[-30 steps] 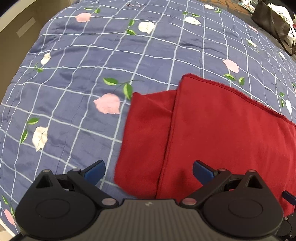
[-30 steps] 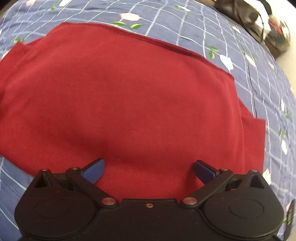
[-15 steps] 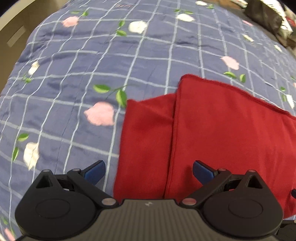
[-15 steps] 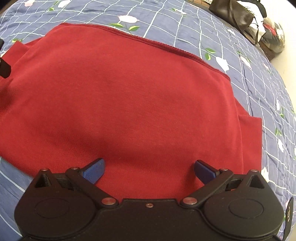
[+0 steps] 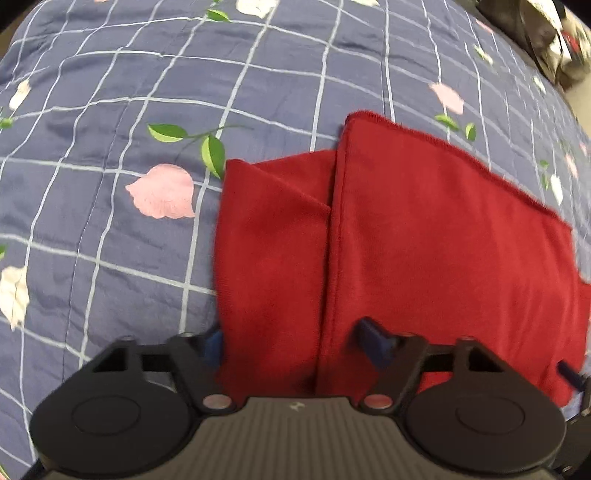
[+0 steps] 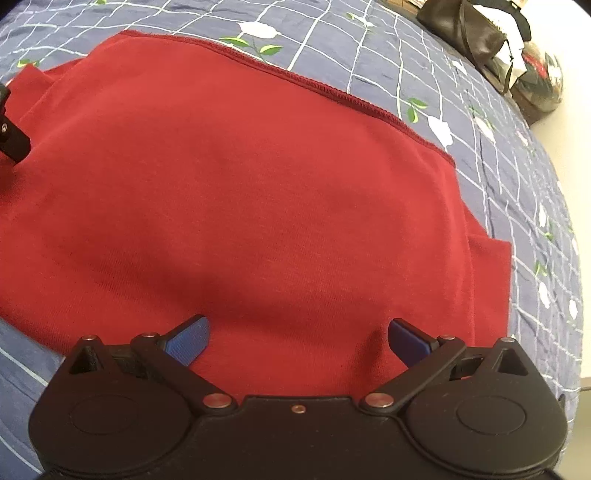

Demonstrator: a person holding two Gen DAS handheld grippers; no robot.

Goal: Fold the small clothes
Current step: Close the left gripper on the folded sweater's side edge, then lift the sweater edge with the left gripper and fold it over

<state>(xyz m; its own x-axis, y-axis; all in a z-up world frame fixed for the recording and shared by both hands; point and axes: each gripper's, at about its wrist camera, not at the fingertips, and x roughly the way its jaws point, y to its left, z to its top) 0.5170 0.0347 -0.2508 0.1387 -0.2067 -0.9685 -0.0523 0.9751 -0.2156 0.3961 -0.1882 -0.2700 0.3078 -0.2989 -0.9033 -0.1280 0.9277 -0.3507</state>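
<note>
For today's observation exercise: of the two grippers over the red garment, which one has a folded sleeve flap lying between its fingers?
The left gripper: its closing jaws straddle the sleeve flap of the red garment. The right gripper stands open over the plain body panel.

A: What lies under the right gripper (image 6: pixel 298 341)?

B: A red garment (image 6: pixel 236 192), spread flat on a blue checked bedspread (image 6: pixel 424 62) printed with white flowers and green leaves.

A: How do the jaws stand?

B: Wide apart, both blue pads (image 6: pixel 188 341) over the near part of the cloth, nothing pinched between them.

A: Anything at the sides?

B: A sleeve (image 6: pixel 491 284) sticks out on the right. At the left edge a black part of the other gripper (image 6: pixel 13 138) shows over the cloth. Far right, a dark bag (image 6: pixel 465 33) sits at the bedspread's edge.
</note>
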